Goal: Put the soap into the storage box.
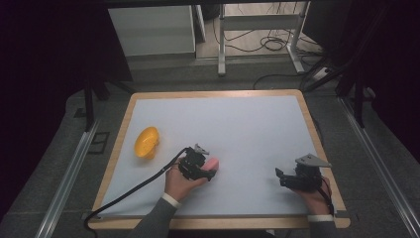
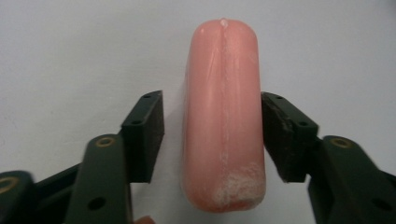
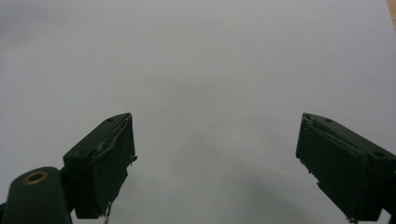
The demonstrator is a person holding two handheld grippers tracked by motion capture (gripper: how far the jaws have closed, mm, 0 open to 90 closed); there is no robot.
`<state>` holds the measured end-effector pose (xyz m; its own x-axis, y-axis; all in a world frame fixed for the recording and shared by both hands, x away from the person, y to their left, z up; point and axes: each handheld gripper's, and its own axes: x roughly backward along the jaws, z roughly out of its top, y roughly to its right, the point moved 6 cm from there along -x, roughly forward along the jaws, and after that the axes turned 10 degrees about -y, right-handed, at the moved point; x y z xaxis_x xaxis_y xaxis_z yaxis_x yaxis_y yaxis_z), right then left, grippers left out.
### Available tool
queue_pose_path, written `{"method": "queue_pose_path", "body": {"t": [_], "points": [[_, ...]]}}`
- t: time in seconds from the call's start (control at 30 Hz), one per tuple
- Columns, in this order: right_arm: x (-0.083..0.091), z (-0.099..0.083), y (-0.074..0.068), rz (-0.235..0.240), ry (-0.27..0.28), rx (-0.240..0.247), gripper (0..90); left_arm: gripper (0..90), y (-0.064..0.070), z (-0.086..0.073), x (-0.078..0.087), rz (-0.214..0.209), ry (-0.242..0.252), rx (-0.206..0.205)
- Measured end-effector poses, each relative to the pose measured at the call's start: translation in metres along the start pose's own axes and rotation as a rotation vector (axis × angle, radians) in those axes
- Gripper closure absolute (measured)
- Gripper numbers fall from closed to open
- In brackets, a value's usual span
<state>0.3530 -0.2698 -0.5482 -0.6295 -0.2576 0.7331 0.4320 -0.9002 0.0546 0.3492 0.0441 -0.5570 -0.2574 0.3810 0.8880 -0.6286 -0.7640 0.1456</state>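
1. While my left gripper [image 1: 204, 171] straddles the pink sausage [image 1: 212, 164], its jaws stand a little wider than the sausage, one on each side. The right-hand pad looks to be touching it and a slim gap shows at the other, so I judge nothing is clamped yet.
2. I line the jaws along the sausage's length so they can close across its narrow width.
3. The sausage lies flat on the white mat [image 1: 247, 129], well to the right of the yellow bowl [image 1: 146, 142].
4. My right gripper [image 1: 283, 176] rests far right of the sausage, jaws spread wide, holding nothing.
5. The left gripper view shows the sausage [image 2: 222, 116] with a whitish scuff at its near end; the high view loses that but shows the bowl.
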Motion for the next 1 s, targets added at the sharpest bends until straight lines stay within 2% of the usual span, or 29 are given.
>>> {"method": "queue_pose_path", "body": {"t": [0.2,0.5,1.0], "points": [[0.0,0.0,0.0,-0.001,0.003,0.001,11.3,58.0,0.002,0.0,-0.002,0.004,0.012,0.02],[0.001,0.0,0.001,-0.003,0.002,0.0,11.3,59.8,0.0,0.0,0.002,0.002,0.011,0.011],[0.002,0.0,0.002,-0.005,0.006,-0.001,11.3,60.0,0.003,0.0,0.023,-0.005,0.064,-0.011]]}}
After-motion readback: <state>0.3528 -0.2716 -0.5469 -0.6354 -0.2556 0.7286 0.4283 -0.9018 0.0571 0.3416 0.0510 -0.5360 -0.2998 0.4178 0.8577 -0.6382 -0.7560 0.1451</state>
